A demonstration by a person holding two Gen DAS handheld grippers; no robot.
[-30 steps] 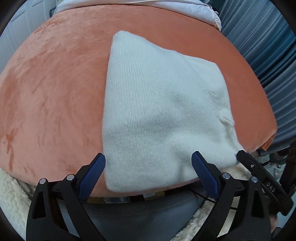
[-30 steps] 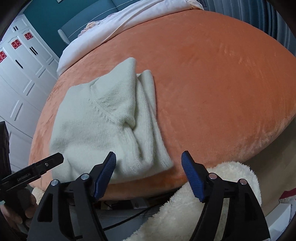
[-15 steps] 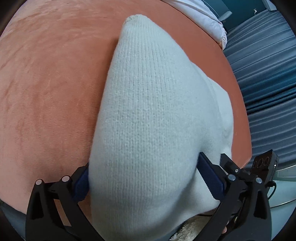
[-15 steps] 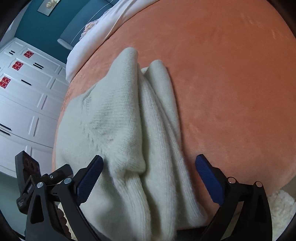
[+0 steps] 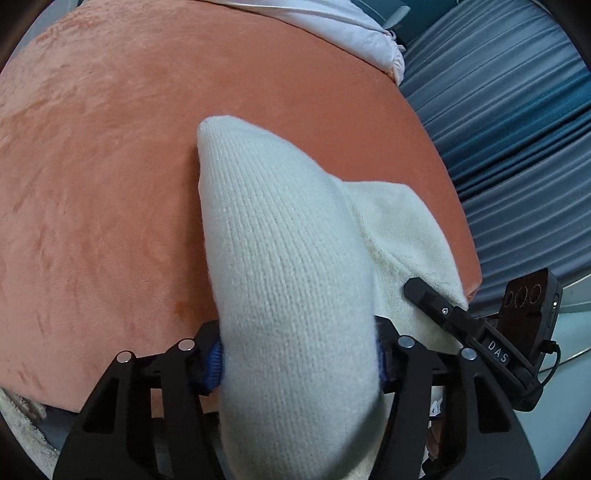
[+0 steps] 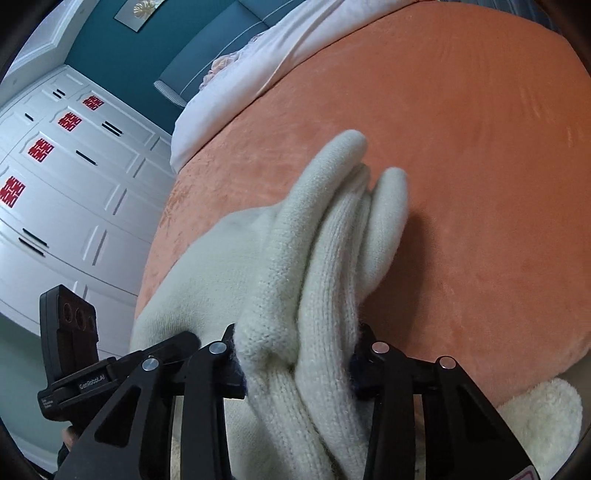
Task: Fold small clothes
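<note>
A cream knitted sweater (image 5: 288,258) lies folded on an orange velvet cushion (image 5: 110,166). My left gripper (image 5: 299,360) is shut on the sweater's near left edge, and the fabric bulges up between the jaws and hides the pads. My right gripper (image 6: 295,365) is shut on the bunched near right edge of the sweater (image 6: 325,251), where several knit folds stand up in ridges. The right gripper also shows in the left wrist view (image 5: 461,325), and the left gripper in the right wrist view (image 6: 110,376).
The orange cushion (image 6: 461,147) is wide and rounded and drops off at the near edge. A white duvet (image 5: 332,22) lies at the back. Blue curtains (image 5: 517,129) hang on the right. White cupboards (image 6: 55,184) stand on the left. Fluffy cream fabric (image 6: 543,417) lies below the cushion.
Both grippers moved forward onto the sweater's near edge and closed on it. The near edge is lifted and bunched between the jaws.
</note>
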